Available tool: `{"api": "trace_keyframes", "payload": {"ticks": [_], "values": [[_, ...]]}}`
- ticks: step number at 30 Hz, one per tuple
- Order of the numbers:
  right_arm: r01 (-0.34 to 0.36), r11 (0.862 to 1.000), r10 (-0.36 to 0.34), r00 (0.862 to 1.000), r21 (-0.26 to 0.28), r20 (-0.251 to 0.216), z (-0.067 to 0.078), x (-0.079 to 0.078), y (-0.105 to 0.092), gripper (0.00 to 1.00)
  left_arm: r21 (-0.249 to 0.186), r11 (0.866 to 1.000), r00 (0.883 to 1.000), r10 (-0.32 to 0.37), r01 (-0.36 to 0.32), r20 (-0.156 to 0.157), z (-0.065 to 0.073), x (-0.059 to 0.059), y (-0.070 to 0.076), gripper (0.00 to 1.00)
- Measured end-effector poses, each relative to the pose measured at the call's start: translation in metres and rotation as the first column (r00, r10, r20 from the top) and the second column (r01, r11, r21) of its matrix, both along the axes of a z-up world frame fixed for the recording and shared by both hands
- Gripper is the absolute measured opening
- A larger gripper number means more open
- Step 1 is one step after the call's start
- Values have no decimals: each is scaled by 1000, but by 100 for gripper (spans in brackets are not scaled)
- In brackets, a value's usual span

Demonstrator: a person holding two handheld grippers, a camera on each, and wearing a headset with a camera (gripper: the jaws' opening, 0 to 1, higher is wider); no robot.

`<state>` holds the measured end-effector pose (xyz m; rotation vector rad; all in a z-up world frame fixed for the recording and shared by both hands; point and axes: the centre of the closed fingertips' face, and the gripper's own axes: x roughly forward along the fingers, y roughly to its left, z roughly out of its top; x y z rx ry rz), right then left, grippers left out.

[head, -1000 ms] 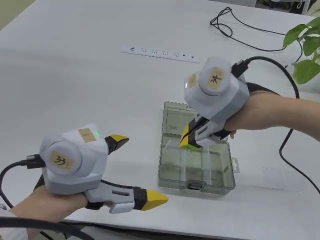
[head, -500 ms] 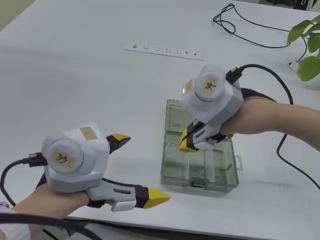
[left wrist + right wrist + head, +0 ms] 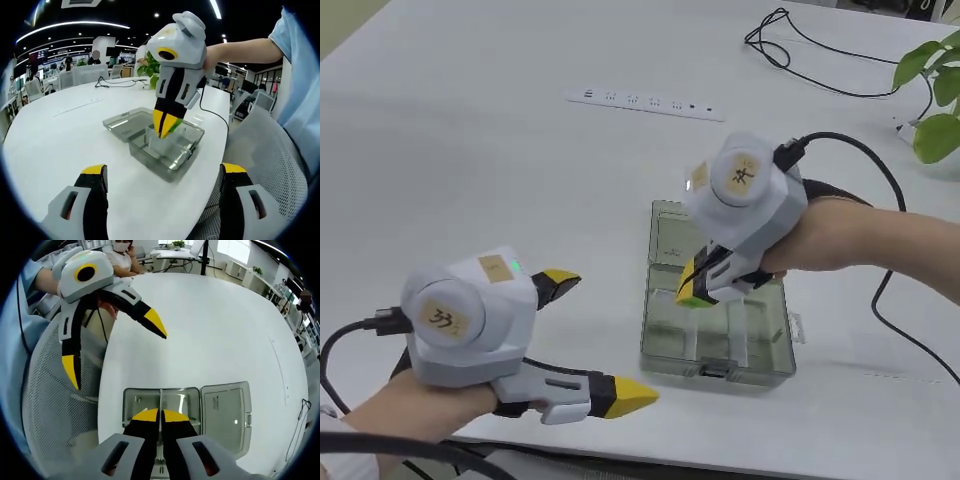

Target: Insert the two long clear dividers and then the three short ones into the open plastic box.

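I see the white tabletop (image 3: 470, 170) across the whole head view. The box (image 3: 760, 365) stands on it near the front edge, a little to the right of the middle. It is open, and its lid (image 3: 670, 235) lies flat behind it, on the far side.

The left gripper (image 3: 603, 336) hangs over the near edge of the tabletop, to the left of the box and apart from it. Its fingers are spread wide and there is nothing between them.

The right gripper (image 3: 692, 290) points down into the left part of the box, close to the hinge side. Its fingers are pressed almost together. In the right gripper view only a thin gap is between the yellow tips, and a clear divider (image 3: 153, 144) stands on its edge in this gap, with its lower part inside the box. In the head view I see two more clear walls across the box, to the right of the tips.

Far behind the box a white strip (image 3: 645, 103) lies on the tabletop. A black cable (image 3: 810, 75) curls near the far right corner, and some leaves of a plant (image 3: 932, 100) are at the right edge.
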<state>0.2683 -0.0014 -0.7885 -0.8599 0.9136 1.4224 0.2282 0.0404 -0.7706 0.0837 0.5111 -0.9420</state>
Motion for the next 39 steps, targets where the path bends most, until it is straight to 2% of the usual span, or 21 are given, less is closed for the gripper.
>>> {"api": "trace_keyframes", "payload": {"ticks": [16,23,28,32,39], "values": [[-20,1000,20,1000,8,6,2,-7,2,2,1,1000,1000,-7,7,-7,-2,-1,-3,93],[-30,999,30,1000,-24,0,-11,-5,4,3,0,1000,1000,-5,5,-7,-1,-1,-1,93],[-10,999,10,1000,-45,-8,-20,-4,4,3,4,1000,1000,0,0,-7,-2,0,2,93],[-13,998,14,1000,-64,9,-26,-4,5,2,4,1000,1000,3,-3,-7,-2,0,3,93],[-12,997,15,999,-78,40,-26,-2,4,2,2,1000,1000,-2,2,-5,-1,1,0,93]]}}
